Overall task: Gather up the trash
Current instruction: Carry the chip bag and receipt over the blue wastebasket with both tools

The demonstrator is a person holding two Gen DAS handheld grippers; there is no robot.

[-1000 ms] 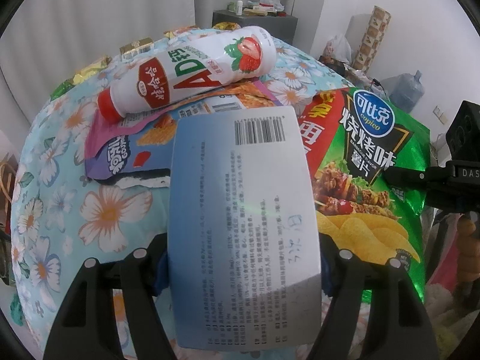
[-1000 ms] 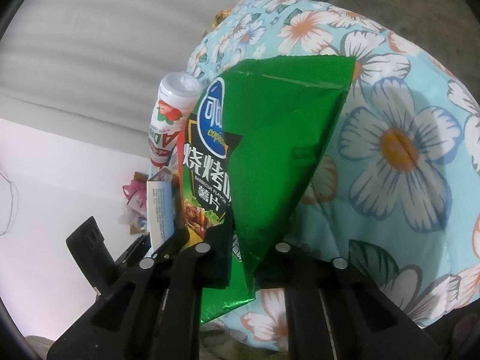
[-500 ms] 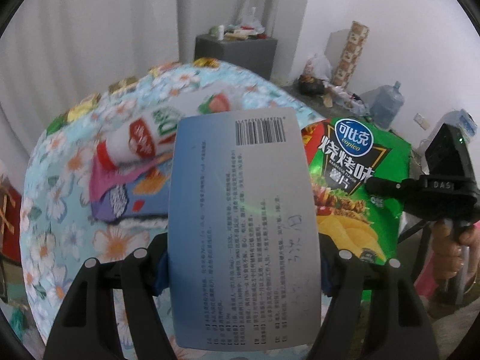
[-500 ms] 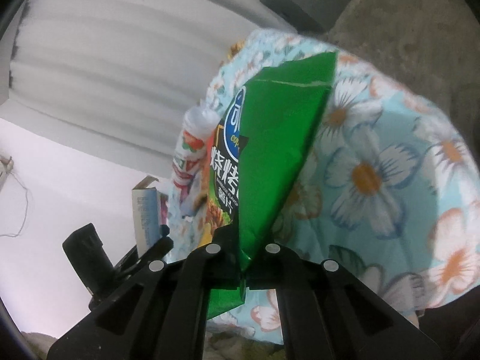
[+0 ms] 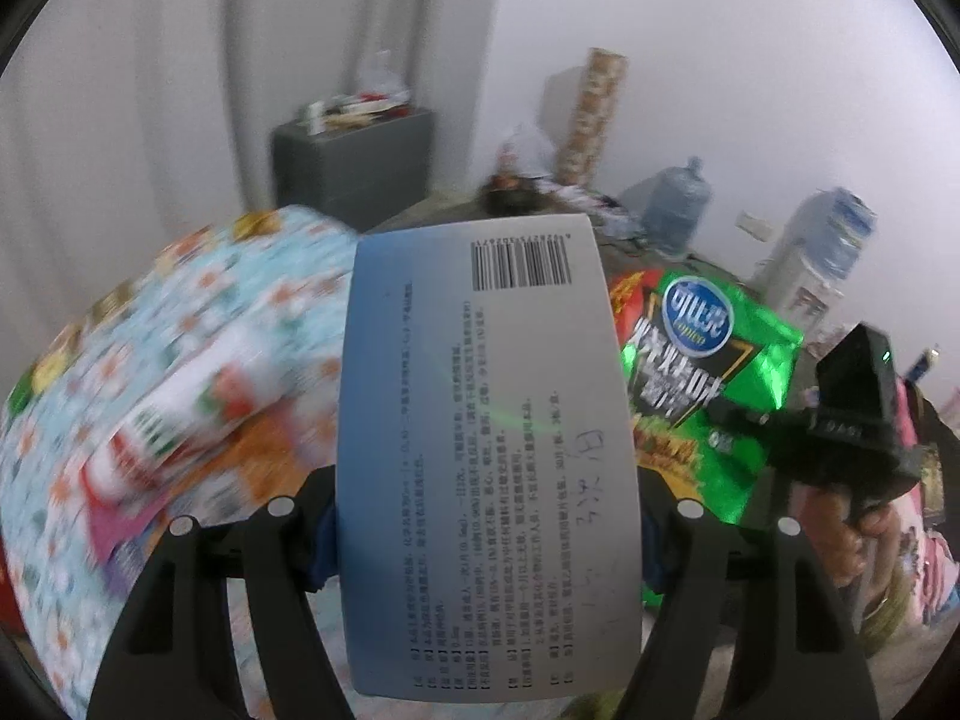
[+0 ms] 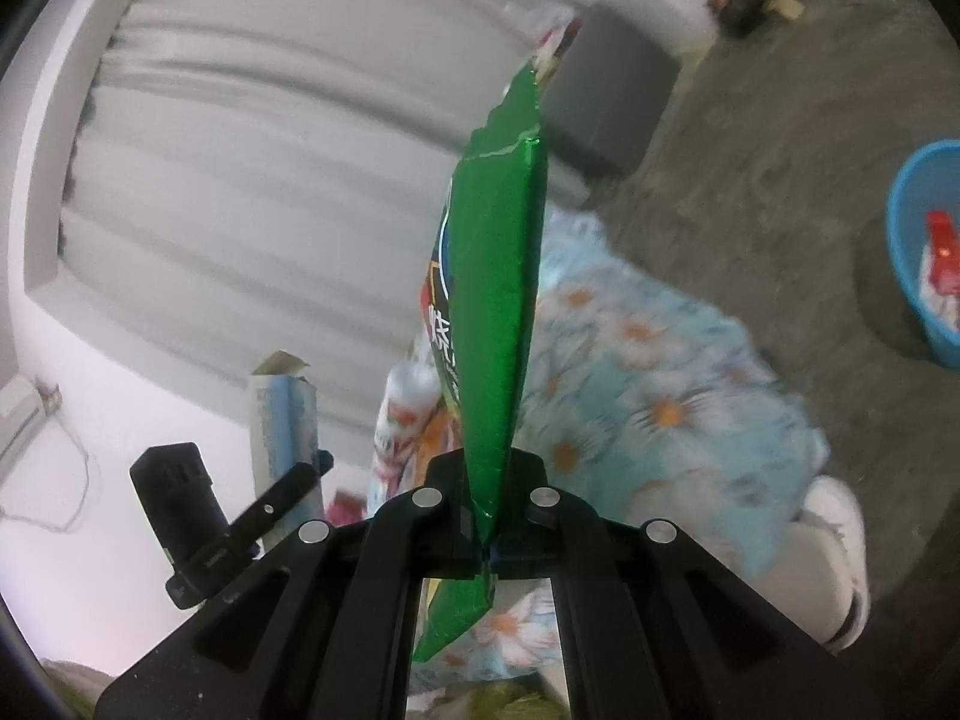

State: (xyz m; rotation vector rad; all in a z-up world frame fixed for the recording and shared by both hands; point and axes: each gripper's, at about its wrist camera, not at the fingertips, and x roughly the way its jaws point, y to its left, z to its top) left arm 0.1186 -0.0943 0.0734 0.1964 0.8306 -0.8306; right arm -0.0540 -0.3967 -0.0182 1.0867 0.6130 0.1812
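Left gripper [image 5: 486, 516]: jaws spread wide, clamped on the sides of a blue-white carton [image 5: 486, 450], barcode end up, held clear above the floral table [image 5: 198, 324]. Right gripper [image 6: 487, 516]: jaws fully closed, pinching a green chip bag [image 6: 495, 312] near its lower end; the bag stands edge-on above the table. A blurred white bottle [image 5: 198, 408] and other wrappers lie on the table. A blue tub [image 6: 924, 252] sits on the floor well apart from the table.
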